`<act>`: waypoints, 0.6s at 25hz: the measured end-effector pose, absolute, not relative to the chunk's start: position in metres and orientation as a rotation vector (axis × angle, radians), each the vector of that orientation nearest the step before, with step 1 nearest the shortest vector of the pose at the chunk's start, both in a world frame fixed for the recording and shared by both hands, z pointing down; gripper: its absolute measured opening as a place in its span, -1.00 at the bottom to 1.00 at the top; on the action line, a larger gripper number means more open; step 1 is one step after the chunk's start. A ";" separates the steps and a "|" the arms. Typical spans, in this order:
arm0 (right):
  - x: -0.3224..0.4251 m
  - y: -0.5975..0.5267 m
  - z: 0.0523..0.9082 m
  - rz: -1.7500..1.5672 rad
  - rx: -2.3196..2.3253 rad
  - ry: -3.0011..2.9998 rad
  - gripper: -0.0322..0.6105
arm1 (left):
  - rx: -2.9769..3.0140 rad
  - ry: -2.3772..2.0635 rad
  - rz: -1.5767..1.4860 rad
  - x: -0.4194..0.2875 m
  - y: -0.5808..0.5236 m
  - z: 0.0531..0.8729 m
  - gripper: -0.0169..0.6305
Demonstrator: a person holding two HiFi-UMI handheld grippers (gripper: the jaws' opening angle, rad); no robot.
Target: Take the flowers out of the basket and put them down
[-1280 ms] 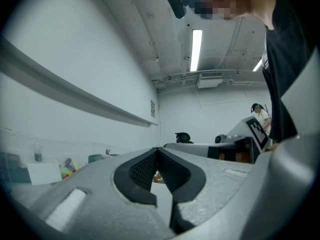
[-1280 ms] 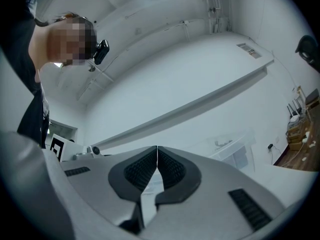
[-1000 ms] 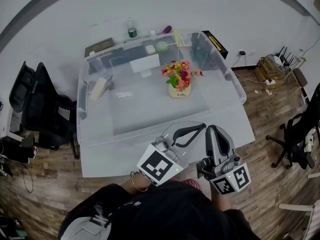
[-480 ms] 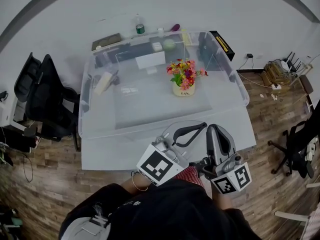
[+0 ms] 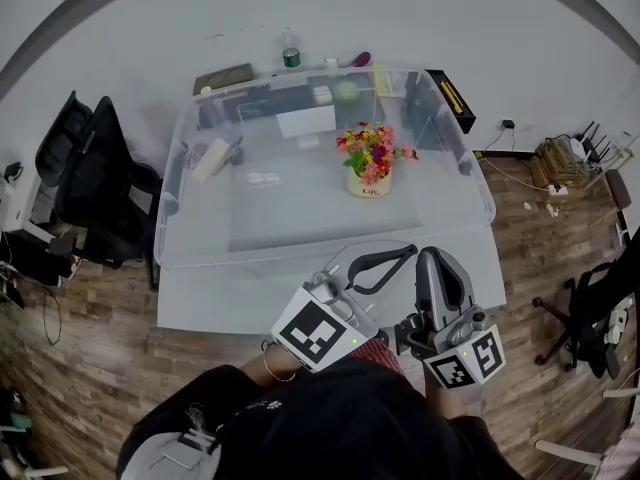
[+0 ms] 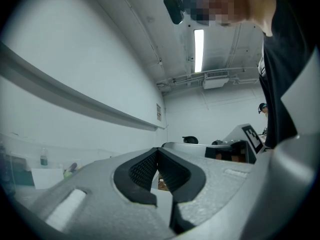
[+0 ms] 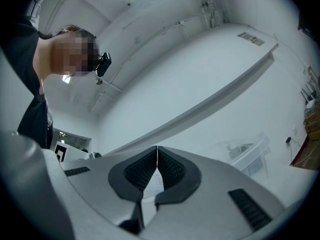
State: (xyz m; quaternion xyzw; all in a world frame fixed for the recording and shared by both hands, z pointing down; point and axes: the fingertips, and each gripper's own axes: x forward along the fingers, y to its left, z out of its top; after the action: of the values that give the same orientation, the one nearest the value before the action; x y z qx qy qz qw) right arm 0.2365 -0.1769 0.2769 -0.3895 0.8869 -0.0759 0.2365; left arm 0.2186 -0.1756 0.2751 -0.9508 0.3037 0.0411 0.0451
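While jaws together, flowers (image 5: 372,150) in basket (image 5: 367,183).

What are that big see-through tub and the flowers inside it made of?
The tub looks like clear, glossy plastic: the table shows through its walls. The flowers may be fabric or plastic, given their vivid colours, but they are too small to tell.

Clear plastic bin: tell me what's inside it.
Flowers in a small cream basket, a pale object near the left wall, a white rectangular item toward the back. The blooms cover the basket's inside.
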 end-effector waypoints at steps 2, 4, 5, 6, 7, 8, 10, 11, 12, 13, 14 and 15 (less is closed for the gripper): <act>0.237 -0.178 0.274 -0.208 -1.049 2.436 -0.86 | -2.895 0.937 0.131 0.219 -0.176 0.272 -0.94; 0.237 -0.179 0.270 -0.224 -1.021 2.439 -0.86 | -2.898 0.946 0.147 0.220 -0.177 0.268 -0.94; 0.237 -0.179 0.267 -0.229 -1.006 2.442 -0.86 | -2.906 0.950 0.160 0.220 -0.177 0.266 -0.94; 0.237 -0.179 0.264 -0.228 -0.992 2.447 -0.86 | -2.915 0.954 0.173 0.219 -0.177 0.263 -0.94; 0.236 -0.179 0.261 -0.220 -0.982 2.455 -0.86 | -2.920 0.960 0.183 0.219 -0.178 0.261 -0.94; 0.236 -0.180 0.259 -0.209 -0.974 2.463 -0.86 | -2.919 0.967 0.187 0.218 -0.179 0.260 -0.94; 0.234 -0.182 0.256 -0.198 -0.955 2.474 -0.86 | -2.902 0.981 0.189 0.217 -0.180 0.257 -0.94; 0.234 -0.182 0.254 -0.202 -0.940 2.475 -0.86 | -2.893 0.986 0.189 0.216 -0.180 0.255 -0.94; 0.233 -0.182 0.252 -0.208 -0.922 2.473 -0.86 | -2.888 0.990 0.188 0.216 -0.180 0.254 -0.94; 0.233 -0.182 0.249 -0.210 -0.906 2.471 -0.86 | -2.887 0.994 0.187 0.216 -0.180 0.253 -0.94; 0.234 -0.182 0.246 -0.205 -0.893 2.469 -0.86 | -2.885 0.998 0.186 0.216 -0.179 0.251 -0.94; 0.234 -0.183 0.243 -0.196 -0.885 2.468 -0.86 | -2.881 1.001 0.184 0.216 -0.179 0.250 -0.94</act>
State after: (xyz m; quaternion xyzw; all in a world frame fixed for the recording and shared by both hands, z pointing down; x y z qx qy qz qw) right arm 0.2338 -0.1827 0.2432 -0.3257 0.9081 -0.0722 0.2532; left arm 0.2161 -0.1795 0.2500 -0.9420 0.3273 0.0602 0.0432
